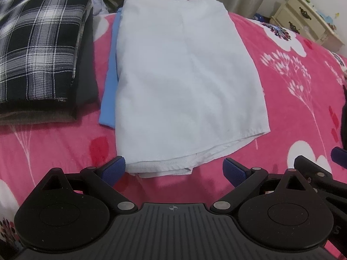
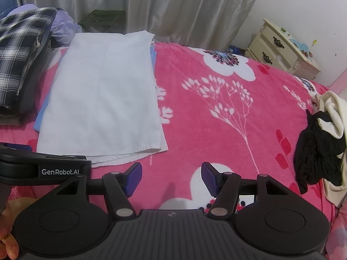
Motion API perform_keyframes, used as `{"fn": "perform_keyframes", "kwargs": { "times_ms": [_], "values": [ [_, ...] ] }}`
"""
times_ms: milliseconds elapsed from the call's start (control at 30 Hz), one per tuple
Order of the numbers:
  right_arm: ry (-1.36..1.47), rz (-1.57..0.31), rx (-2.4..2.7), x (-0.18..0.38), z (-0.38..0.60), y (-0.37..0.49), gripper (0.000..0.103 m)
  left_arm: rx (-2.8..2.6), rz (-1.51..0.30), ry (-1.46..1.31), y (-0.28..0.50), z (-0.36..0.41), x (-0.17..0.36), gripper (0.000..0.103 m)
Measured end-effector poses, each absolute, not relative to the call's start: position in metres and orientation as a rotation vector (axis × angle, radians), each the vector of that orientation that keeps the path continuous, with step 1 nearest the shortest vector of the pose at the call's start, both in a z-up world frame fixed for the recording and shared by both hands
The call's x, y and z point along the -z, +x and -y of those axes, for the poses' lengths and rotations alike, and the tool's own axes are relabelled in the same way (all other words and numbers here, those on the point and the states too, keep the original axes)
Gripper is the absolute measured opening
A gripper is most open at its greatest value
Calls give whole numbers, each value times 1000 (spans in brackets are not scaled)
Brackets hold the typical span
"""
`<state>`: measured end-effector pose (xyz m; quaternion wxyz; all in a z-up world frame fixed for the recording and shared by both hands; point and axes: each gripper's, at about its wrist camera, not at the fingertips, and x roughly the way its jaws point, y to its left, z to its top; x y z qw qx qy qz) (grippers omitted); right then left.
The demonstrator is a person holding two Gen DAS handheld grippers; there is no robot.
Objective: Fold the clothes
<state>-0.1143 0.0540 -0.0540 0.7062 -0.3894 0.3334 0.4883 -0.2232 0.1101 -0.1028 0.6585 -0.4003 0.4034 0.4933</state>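
Nearest us, the left gripper [image 1: 174, 169] has its 2 fingers [image 1: 115, 168] spread, nothing between them, just short of the near hem of the folded white garment [image 1: 177, 82]. The right gripper [image 2: 171, 176] is spread too, over bare pink blanket [image 2: 216, 130]. Left to right on the bed we see a plaid stack [image 1: 41, 41], the white garment lying on a blue one [image 1: 109, 86], white flower prints, then a loose black-and-cream heap [image 2: 323, 143] at the right edge. Behind hang grey curtains [image 2: 151, 6]; a cream nightstand [image 2: 284, 49] stands against the white wall.
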Motion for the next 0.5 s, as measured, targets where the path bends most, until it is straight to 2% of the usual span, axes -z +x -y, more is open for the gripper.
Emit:
{"fn": "perform_keyframes", "kwargs": {
  "times_ms": [500],
  "values": [
    [-871,-741,-1086,56,-54,-115,63,-1119,-925,-899,-224,-113,104,97]
  ]
}}
